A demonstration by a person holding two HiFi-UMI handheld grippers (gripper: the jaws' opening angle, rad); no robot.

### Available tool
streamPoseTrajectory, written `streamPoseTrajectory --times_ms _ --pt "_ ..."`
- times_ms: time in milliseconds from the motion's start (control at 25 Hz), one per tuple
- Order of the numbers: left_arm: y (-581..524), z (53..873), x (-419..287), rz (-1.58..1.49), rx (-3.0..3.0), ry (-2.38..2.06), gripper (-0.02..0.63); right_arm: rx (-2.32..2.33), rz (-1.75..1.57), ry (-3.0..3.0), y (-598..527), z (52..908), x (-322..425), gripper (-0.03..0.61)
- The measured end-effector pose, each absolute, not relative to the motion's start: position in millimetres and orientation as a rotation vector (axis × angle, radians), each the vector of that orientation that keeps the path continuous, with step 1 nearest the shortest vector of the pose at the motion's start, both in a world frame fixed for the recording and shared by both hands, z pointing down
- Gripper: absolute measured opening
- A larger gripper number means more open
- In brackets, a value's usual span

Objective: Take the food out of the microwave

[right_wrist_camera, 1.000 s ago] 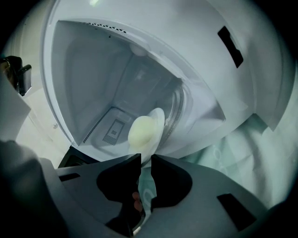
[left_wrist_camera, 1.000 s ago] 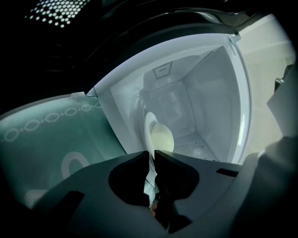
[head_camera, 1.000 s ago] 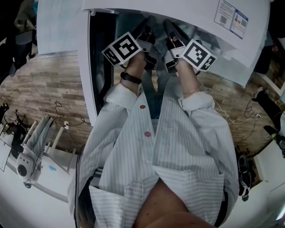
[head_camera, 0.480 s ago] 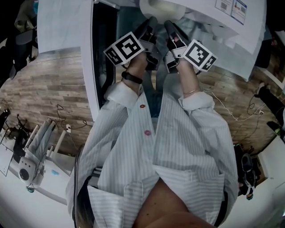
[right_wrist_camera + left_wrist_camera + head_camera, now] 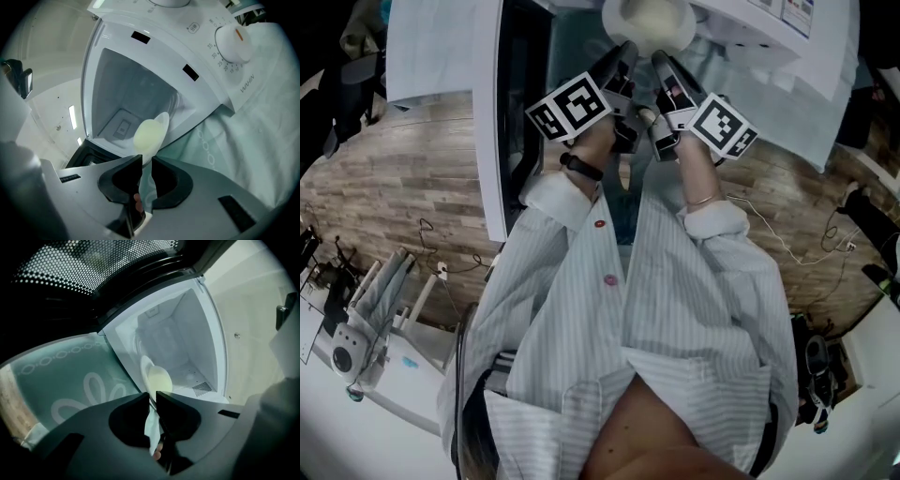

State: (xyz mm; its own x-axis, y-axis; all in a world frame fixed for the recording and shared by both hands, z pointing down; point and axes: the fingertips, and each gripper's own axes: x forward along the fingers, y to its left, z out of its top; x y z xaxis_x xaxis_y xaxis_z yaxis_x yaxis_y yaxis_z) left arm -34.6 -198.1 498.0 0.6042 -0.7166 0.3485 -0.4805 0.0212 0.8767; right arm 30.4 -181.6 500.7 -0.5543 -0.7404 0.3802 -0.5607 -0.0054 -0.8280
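A white plate (image 5: 652,19) carrying a pale yellow, rounded portion of food (image 5: 149,135) hangs in front of the open white microwave (image 5: 140,51). My left gripper (image 5: 626,58) is shut on the plate's left rim, and my right gripper (image 5: 660,62) is shut on its right rim. The left gripper view shows the plate (image 5: 151,376) edge-on, running into the narrow gap between the dark jaws of the left gripper (image 5: 153,401). Behind it lies the bare white microwave cavity (image 5: 187,343). In the right gripper view the right gripper (image 5: 146,163) clamps the plate's rim just below the food.
The microwave door (image 5: 523,103), with its dotted mesh window (image 5: 93,268), stands open on the left. The timer dial (image 5: 232,40) sits on the microwave's right panel. A teal flower-patterned cloth (image 5: 61,380) covers the surface under the microwave. Cables (image 5: 806,248) lie on the wooden floor.
The plate has come out from under the microwave's edge into the head view, and shows more now. Both grippers have kept their hold on it and moved together.
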Motion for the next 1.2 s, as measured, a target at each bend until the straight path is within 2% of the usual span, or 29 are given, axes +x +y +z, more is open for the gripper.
streamPoseTrajectory --times_ms 600,1200 --pt "-156 456 -28 -0.341 1.625 -1.108 0.052 -1.237 -1.554 2.234 -148 460 38 0.081" --pt "-105 381 -25 -0.419 1.732 -1.099 0.052 -1.080 -1.424 2.317 -100 382 37 0.080"
